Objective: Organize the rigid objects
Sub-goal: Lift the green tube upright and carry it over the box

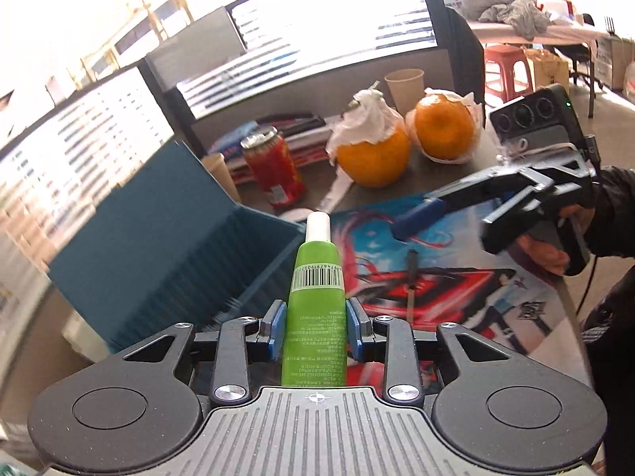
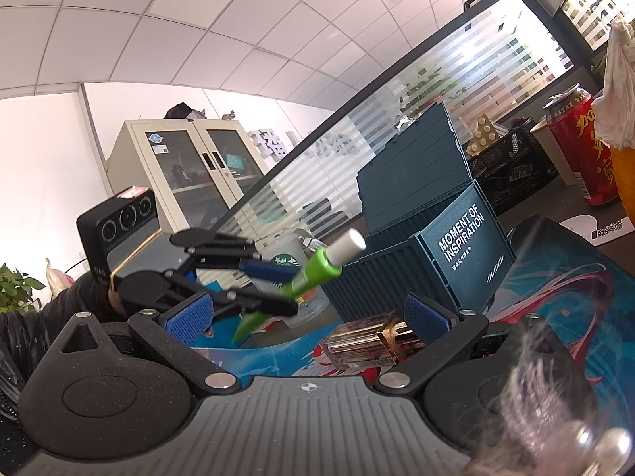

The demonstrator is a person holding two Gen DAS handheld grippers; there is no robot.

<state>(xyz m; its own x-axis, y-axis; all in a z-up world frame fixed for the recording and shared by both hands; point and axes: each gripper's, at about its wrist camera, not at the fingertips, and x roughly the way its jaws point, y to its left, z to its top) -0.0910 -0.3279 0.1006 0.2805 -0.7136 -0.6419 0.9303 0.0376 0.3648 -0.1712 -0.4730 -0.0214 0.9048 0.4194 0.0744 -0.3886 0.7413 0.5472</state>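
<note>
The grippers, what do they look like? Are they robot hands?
Not robot hands: a person holds them. The left gripper and right gripper are black plastic with round discs, silver screws, a ribbed grey plate with a crosshair mark, and ridged blue fingertips. The right one carries a black box with round lenses and a green light, plus a black cable. The person wears black sleeves.

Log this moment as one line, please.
left gripper: shut on green tube | right gripper: open beside clear bottle | blue box: open

Dark table (image 1: 317, 188) carries printed mat (image 1: 456, 277), teal box (image 1: 178, 246), can (image 1: 274, 170).
</note>
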